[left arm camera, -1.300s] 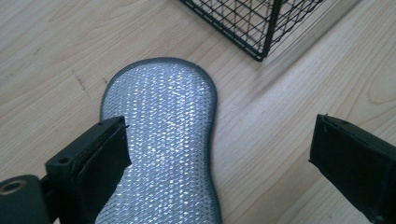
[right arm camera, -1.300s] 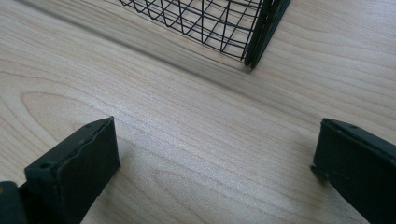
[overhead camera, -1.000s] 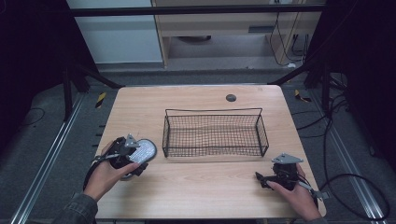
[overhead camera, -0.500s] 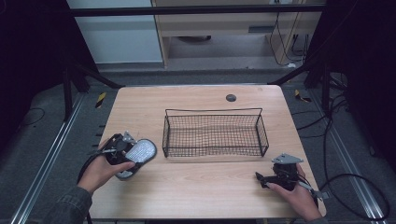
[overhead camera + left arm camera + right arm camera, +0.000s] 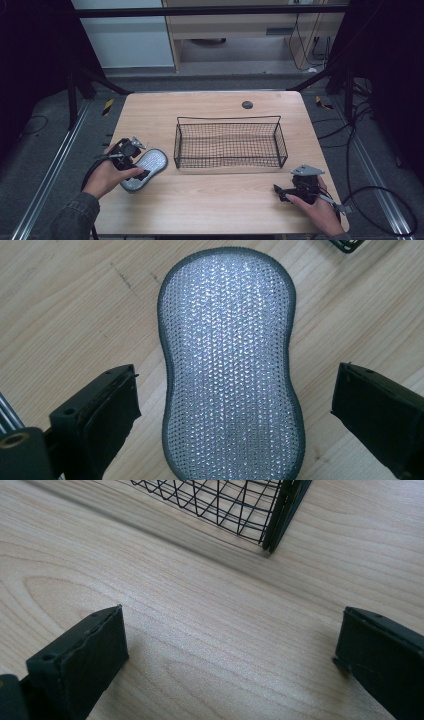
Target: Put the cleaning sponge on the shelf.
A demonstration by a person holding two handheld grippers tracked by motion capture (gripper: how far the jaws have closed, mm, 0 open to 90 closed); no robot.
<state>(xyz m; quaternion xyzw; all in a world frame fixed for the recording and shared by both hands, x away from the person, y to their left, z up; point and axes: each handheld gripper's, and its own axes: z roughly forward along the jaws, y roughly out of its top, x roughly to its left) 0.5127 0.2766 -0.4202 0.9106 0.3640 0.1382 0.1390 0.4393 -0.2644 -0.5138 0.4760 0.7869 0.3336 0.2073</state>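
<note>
High view: left gripper (image 5: 142, 170) sits over the silver scouring pad (image 5: 150, 164), lying flat on the worktop (image 5: 210, 200) at 9 o'clock of the wire basket (image 5: 229, 142). Right gripper (image 5: 280, 191) rests at 5 o'clock of the basket.

Left gripper view: jaws spread wide, straddling the pad (image 5: 230, 370), apparently clear of it.

Right gripper view: jaws spread wide over bare worktop (image 5: 210, 645); basket corner (image 5: 272, 525) at 12 o'clock.

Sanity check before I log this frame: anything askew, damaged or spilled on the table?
Nothing stands out. The silver mesh scrubbing pad lies flat and intact on the wooden table, between the open jaws of the left gripper. The black wire basket stands upright and empty. The right gripper is open over bare wood. No spills.
</note>
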